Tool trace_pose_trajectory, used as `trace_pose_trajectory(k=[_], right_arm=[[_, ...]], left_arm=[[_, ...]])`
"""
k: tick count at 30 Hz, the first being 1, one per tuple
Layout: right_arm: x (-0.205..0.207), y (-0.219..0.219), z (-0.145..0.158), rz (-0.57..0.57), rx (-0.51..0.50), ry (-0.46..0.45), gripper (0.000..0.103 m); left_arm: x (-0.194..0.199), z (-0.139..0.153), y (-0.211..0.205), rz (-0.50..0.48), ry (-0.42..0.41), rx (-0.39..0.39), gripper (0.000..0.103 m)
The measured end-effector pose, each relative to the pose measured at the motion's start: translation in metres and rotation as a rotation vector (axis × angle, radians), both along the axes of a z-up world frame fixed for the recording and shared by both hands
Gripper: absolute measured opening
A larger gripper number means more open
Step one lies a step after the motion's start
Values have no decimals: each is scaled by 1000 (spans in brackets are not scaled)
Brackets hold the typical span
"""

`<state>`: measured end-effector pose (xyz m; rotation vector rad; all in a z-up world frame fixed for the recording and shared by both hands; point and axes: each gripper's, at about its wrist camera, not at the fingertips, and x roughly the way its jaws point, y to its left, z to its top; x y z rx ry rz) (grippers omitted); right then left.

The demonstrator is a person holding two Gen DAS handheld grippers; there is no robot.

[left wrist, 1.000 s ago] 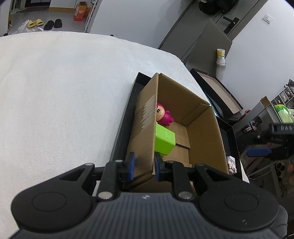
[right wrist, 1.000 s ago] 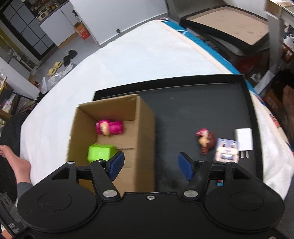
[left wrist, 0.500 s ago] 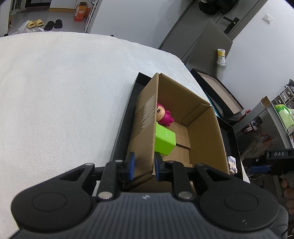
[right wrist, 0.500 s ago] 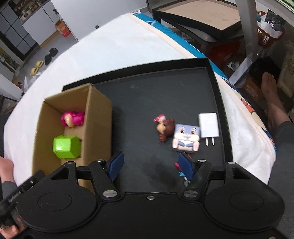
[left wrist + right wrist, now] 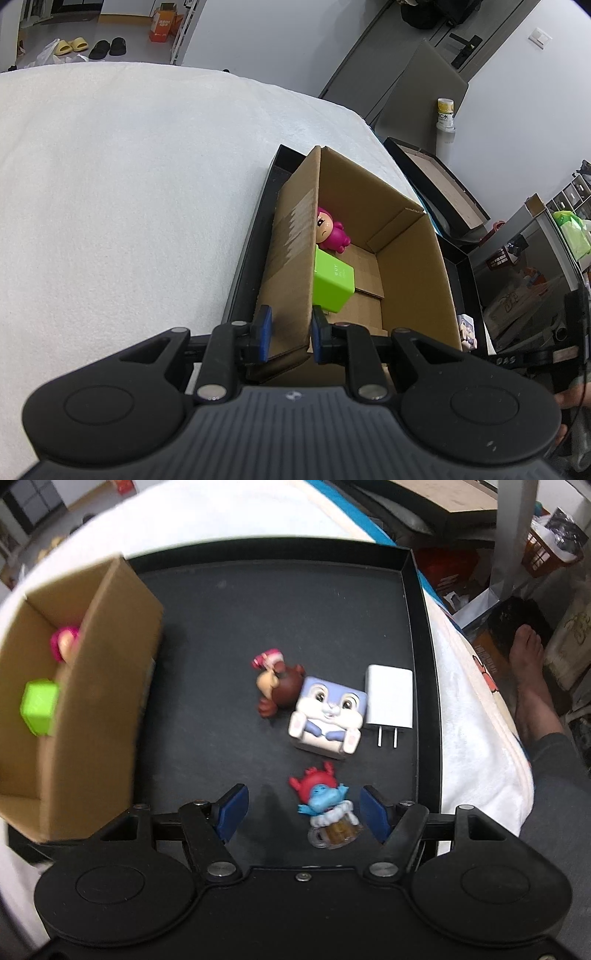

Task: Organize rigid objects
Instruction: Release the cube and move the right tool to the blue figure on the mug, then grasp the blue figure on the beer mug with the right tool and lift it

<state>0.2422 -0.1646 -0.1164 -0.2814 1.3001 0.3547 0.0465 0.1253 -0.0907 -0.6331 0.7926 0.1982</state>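
Blue troll figure [image 5: 327,808] lies on the black tray [image 5: 413,590], between the right gripper's [image 5: 301,806] spread, empty fingers, nearer the right one, long axis along them. Left gripper [image 5: 289,334] pinches the cardboard box [image 5: 291,258] wall.

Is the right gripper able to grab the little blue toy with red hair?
Probably yes. The right gripper is open, the blue toy lies between its fingers, and nothing covers it.

Your left camera sits low at the box [image 5: 354,266] wall, looking slantwise in; your right looks steeply down on the tray [image 5: 280,602]; both share the box and its toys
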Motion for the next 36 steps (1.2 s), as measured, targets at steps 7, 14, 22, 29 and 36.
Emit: trace_pose_trajectory(k=[7,14,22,29,36], right_arm=[[-5,5,-19,84,-99,-27,66],[-4,3,-30,109,-162,-26,66],[4,-6,-32,36,-124,-38,62],[1,-3,-31,50,-83,-9,38],[-9,8,-23,86,-105,-12,37]], left_arm=[[1,-1,1,1,2,-5,19],[1,-1,1,2,2,-6,19],[1,-1,2,2,2,-10,19],[1,-2,3,3,1,-12,19],[1,-2,3,2,1,-9,19]])
